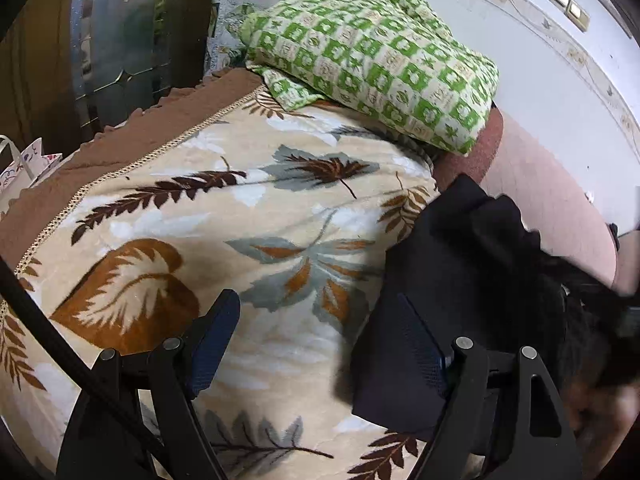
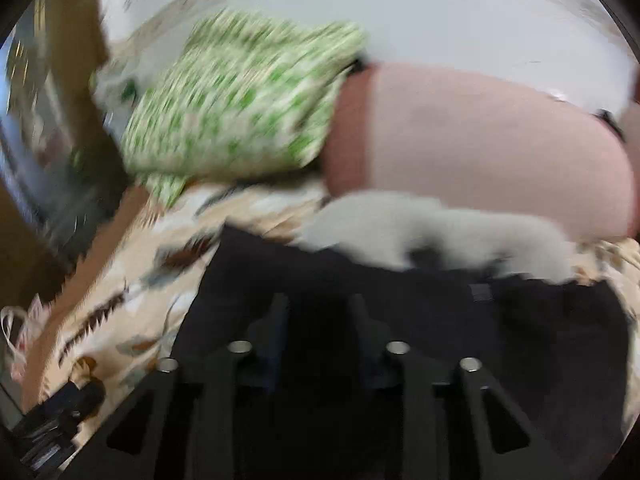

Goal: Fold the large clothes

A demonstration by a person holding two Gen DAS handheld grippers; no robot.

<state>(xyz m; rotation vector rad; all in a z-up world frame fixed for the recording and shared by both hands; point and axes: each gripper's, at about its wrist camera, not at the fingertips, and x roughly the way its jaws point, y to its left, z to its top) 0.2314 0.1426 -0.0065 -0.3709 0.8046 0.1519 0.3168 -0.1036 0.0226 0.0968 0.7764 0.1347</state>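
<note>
The left gripper (image 1: 320, 344) hangs wide open over the bed, its two blue-padded fingers spread well apart and holding nothing; the left finger stands over bare blanket, the right finger (image 1: 424, 344) lies against the edge of one dark garment (image 1: 452, 264). That garment, black or deep navy, is heaped at the right-hand side of the leaf-patterned blanket (image 1: 224, 216), toward the bed's near edge. The right gripper (image 2: 318, 320) hovers directly above the same dark garment (image 2: 400, 292), its fingers a narrow gap apart; the right wrist view is badly blurred, and whether cloth is caught between them cannot be told. One pale, fuzzy item (image 2: 432, 232) lies just beyond the garment, touching its far edge. One green-and-cream checked pillow (image 1: 372, 52) sits at the far end of the bed, overlapping the blanket's far edge. One brown scalloped cover (image 1: 132, 132) borders the blanket's left edge.
</note>
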